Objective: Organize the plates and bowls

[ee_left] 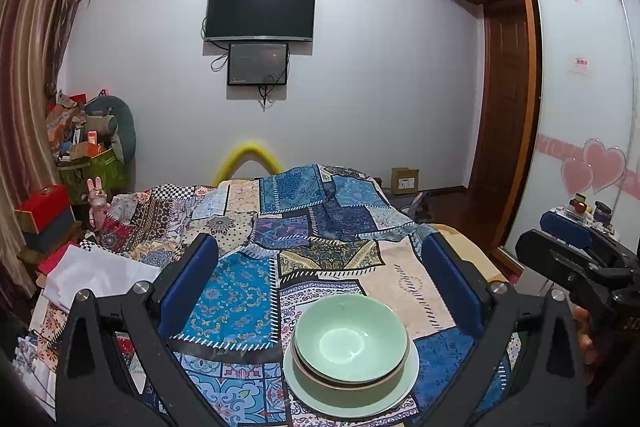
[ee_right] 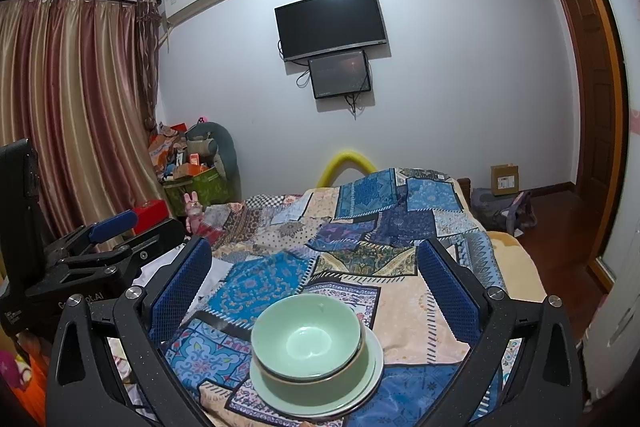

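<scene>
Stacked bowls (ee_left: 351, 341) hide most of plates (ee_left: 384, 397).

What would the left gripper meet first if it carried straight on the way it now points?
Probably the patchwork quilt on the bed. The left gripper is open and empty, and the stacked green bowls on the plate sit low between its fingers, likely below its line. Depth is hard to judge through the fisheye.

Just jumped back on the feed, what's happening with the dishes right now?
The green bowls sit nested on the pale plates, one stack on the patchwork bedspread. Neither gripper touches it: the left gripper and the right gripper both hover above with jaws wide open and nothing between them. The stacking looks done.
</scene>
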{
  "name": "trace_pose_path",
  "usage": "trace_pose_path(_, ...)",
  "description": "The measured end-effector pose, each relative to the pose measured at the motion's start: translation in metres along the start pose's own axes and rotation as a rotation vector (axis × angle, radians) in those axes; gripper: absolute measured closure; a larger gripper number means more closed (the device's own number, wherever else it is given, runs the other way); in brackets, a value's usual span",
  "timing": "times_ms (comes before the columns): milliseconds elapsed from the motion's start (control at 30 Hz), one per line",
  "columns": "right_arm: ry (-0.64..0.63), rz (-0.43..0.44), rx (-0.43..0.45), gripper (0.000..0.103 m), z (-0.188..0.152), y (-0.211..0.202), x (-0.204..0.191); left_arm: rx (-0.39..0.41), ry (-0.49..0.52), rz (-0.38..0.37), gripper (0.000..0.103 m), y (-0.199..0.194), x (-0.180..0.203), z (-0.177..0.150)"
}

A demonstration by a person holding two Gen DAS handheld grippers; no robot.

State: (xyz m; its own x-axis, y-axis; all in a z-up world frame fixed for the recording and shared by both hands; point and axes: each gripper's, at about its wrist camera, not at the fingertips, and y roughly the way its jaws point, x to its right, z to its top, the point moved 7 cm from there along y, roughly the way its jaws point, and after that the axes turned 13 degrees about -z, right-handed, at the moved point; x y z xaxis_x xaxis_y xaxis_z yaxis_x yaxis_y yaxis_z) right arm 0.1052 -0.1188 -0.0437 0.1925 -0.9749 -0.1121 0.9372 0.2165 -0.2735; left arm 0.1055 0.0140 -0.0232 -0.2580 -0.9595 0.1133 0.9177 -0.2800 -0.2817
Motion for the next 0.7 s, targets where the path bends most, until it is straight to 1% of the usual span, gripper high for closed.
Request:
trace_pose_path(467,0.0,0.002,-0.002,0.0,-0.0017,0.0023,0.0008,-0.005,0.017,-0.012,0.0,0.0034,0.005,-0.0007)
trace_pose_path(700,-0.001,0.002,-0.007,0.0,-0.0018,0.003,0.0009,-0.005,0.008,-0.017,0.0,0.0035,0.0032,-0.0008)
